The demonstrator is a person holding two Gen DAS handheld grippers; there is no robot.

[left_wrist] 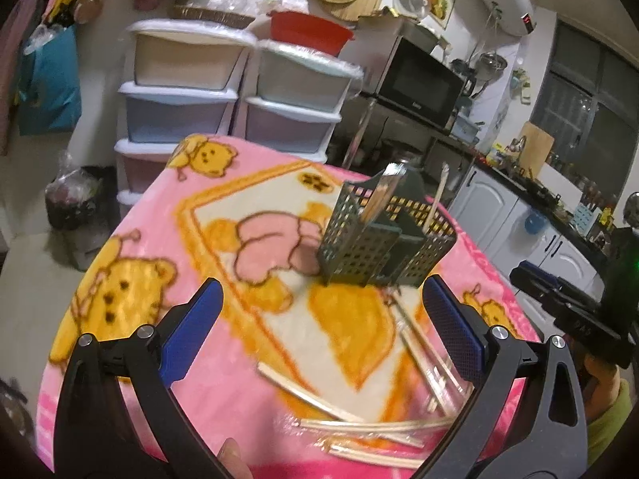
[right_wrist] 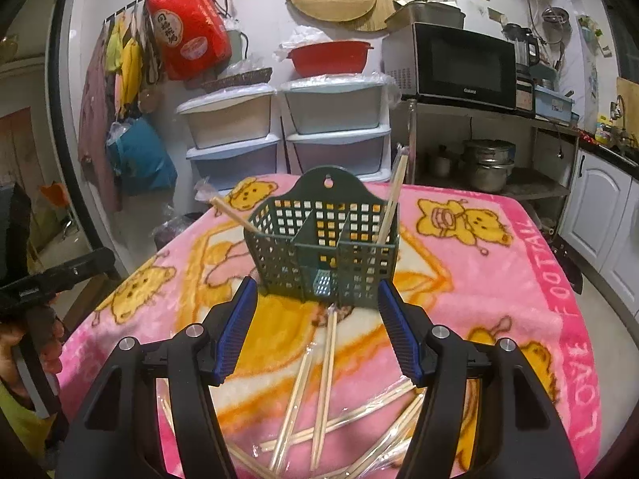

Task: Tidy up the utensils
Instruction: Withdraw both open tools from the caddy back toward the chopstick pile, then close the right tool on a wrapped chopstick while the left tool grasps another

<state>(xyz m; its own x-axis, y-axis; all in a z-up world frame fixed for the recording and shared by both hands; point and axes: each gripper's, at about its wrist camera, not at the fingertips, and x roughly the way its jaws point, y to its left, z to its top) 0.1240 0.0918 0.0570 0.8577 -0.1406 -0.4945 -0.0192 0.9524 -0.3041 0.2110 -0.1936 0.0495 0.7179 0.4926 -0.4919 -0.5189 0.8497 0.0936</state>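
Note:
A dark green perforated utensil basket (left_wrist: pixel 383 235) (right_wrist: pixel 325 247) with divided compartments stands upright on the pink cartoon blanket (left_wrist: pixel 131 279) (right_wrist: pixel 499 279). Wrapped chopstick pairs (left_wrist: pixel 379 199) (right_wrist: pixel 393 199) lean in its outer compartments. Several loose wrapped chopsticks (left_wrist: pixel 359 427) (right_wrist: pixel 323 391) lie scattered on the blanket in front of the basket. My left gripper (left_wrist: pixel 321 299) is open and empty, above the loose chopsticks. My right gripper (right_wrist: pixel 317 299) is open and empty, just in front of the basket, over the loose chopsticks.
Stacked plastic drawers (left_wrist: pixel 223 92) (right_wrist: pixel 287 135) stand behind the table. A microwave (left_wrist: pixel 419 84) (right_wrist: pixel 459 66) on a metal rack and white cabinets (right_wrist: pixel 603 215) lie to the right. The other gripper (left_wrist: pixel 567 307) shows at the left wrist view's right edge.

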